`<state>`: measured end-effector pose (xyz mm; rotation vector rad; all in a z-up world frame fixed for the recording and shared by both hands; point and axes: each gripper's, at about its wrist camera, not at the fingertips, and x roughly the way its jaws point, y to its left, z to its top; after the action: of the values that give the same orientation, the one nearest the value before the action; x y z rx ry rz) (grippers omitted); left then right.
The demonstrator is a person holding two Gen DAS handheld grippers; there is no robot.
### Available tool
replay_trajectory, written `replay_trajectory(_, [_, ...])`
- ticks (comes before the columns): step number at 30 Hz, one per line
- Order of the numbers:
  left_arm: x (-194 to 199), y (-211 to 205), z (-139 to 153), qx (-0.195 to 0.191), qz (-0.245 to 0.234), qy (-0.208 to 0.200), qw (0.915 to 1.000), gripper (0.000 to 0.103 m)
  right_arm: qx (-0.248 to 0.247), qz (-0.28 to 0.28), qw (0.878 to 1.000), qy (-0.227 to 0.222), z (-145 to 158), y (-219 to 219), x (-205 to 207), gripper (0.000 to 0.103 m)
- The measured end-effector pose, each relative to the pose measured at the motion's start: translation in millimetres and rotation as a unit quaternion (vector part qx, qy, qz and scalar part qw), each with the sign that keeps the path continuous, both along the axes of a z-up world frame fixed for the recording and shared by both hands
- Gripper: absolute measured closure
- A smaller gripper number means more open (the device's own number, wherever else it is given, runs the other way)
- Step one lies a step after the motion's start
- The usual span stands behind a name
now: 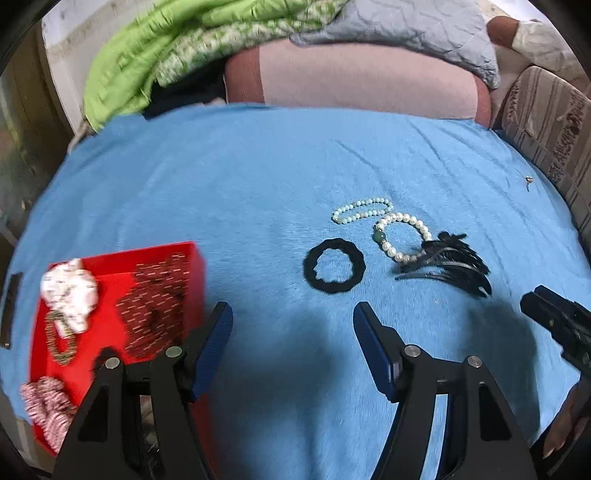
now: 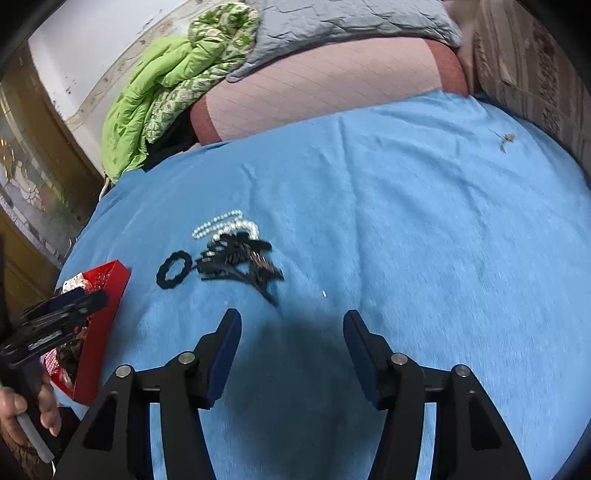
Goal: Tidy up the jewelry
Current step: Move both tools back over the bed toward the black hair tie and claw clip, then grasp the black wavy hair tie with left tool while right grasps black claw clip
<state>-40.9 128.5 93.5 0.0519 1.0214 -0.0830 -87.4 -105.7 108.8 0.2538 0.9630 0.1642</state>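
Jewelry: a pale bead bracelet, a pearl bracelet with one green bead, a black hair tie and a black hair clip lie together on the blue blanket, right of centre in the left wrist view; the pearl bracelet touches the clip.
Small piece: a tiny metal item lies alone near the blanket's right edge, well apart from the group.
Red box: lower left of the left wrist view, on the blanket, holding a white scrunchie, a red-and-white scrunchie, a beaded ring and a dark patterned piece.
Left gripper: jaws released, nothing between them, over bare blanket just right of the box.
Right gripper: jaws released and empty, below the jewelry group.
Surroundings: pink pillow, green quilt and grey quilt along the top.
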Motion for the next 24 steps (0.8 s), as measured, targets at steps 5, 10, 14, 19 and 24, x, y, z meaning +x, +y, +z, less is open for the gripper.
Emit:
replay_trajectory(5, [32.3,-1.9,-22.6,-0.017,0.015,0.027,0.9994,0.036,-0.024,0.024,0.999,-0.017,-4.3,15.1,20.1,0.033])
replay_trajectory(10, [57.1,-8.3,-39.9,-0.014,0.011,0.035,0.9992,0.036,-0.033,0.047,0.998,-0.014,-18.3,28.0,41.4,0.033])
replay_trajectory(14, [68.1,-11.8,-50.1,-0.021,0.003,0.04,0.999,0.037,-0.031,0.062,0.997,-0.017,-24.6,33.7,52.0,0.033])
replay_trajectory(19, [76.3,-16.6,-58.4,-0.016,-0.004,0.038,0.9992,0.039,-0.017,0.073,0.997,-0.013,-34.6,36.3,59.8,0.033])
replay_trajectory(24, [77.3,-21.6,-60.2,-0.001,-0.002,0.023,0.9997,0.055,0.003,0.078,0.997,-0.008,-40.4,35.8,63.9,0.035])
